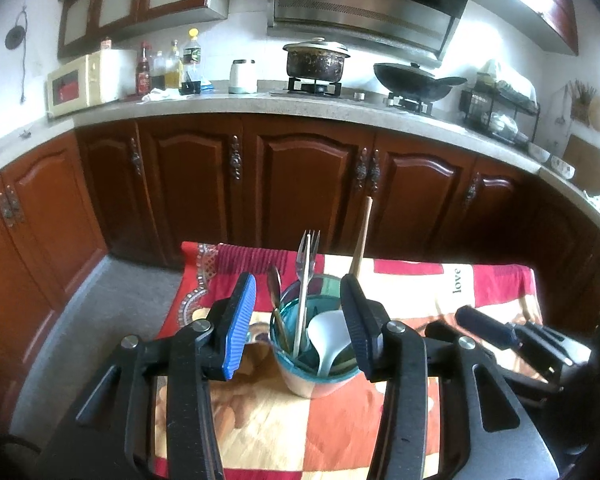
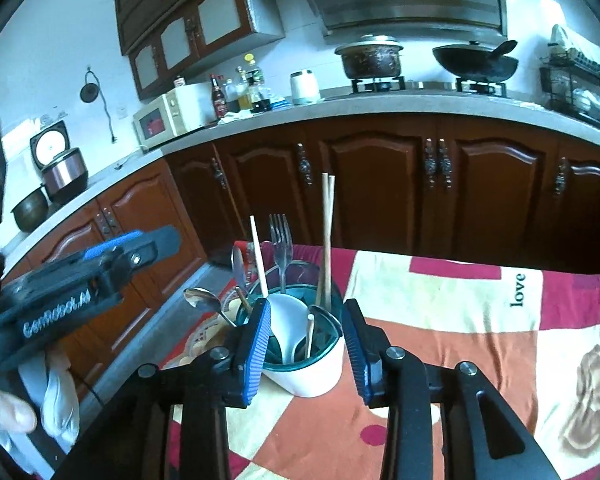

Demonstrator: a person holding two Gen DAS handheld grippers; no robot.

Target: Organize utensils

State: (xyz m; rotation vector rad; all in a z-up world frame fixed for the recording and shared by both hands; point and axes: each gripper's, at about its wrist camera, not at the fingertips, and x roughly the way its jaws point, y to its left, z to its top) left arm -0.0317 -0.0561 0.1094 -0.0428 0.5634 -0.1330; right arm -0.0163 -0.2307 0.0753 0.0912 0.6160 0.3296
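Note:
A white utensil cup with a teal rim (image 1: 314, 380) (image 2: 312, 376) stands on a patchwork cloth. It holds a metal fork (image 1: 309, 252) (image 2: 281, 240), metal spoons (image 1: 274, 284) (image 2: 202, 298), wooden chopsticks (image 1: 362, 236) (image 2: 327, 232) and a white ladle (image 1: 328, 332) (image 2: 286, 320). My left gripper (image 1: 298, 332) is open and empty, its fingers on either side of the cup, just short of it. My right gripper (image 2: 306, 346) is open and empty, its fingers flanking the cup's near side. The left gripper also shows in the right wrist view (image 2: 100, 256), and the right gripper in the left wrist view (image 1: 512, 336).
The patchwork cloth (image 1: 480, 288) (image 2: 460, 320) covers a small table. Behind it run brown cabinets (image 1: 300, 180) and a grey counter (image 1: 228, 104) with a microwave (image 1: 84, 84), bottles, a pot (image 1: 316, 60) and a wok (image 1: 412, 80). Grey floor (image 1: 112, 312) lies to the left.

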